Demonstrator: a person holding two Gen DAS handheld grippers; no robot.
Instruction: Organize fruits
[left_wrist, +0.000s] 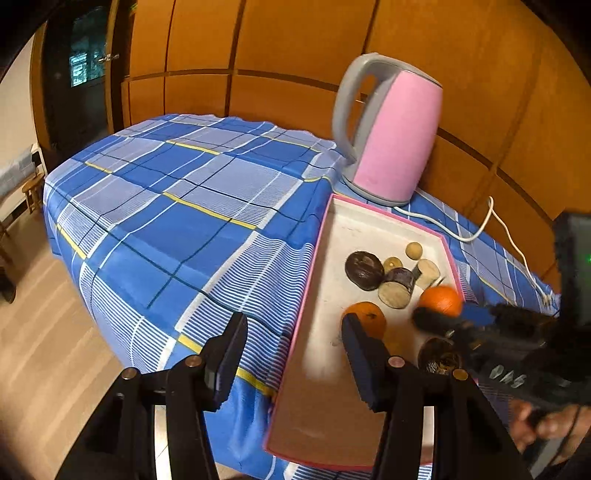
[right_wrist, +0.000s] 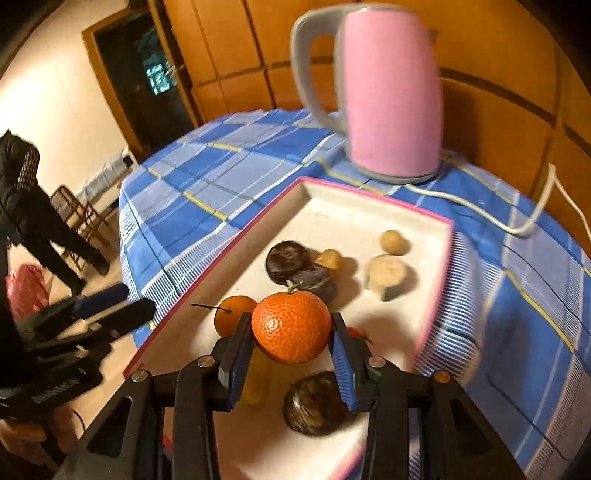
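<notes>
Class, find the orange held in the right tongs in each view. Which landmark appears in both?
Left wrist view: orange at right, over the tray's far end.
Right wrist view: orange low centre, between the tong pads.
Shared landmark: pink kettle.

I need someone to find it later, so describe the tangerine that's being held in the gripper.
Start at the pink electric kettle; before it lies a pink-rimmed white tray. Above the tray, the right gripper clamps a round pebbly orange tangerine, lifted and larger-looking than the second tangerine.

Home room, checked tablecloth (left_wrist: 177, 206), pink kettle (left_wrist: 391, 136) (plugged in), wood-panelled wall (left_wrist: 295, 44)
</notes>
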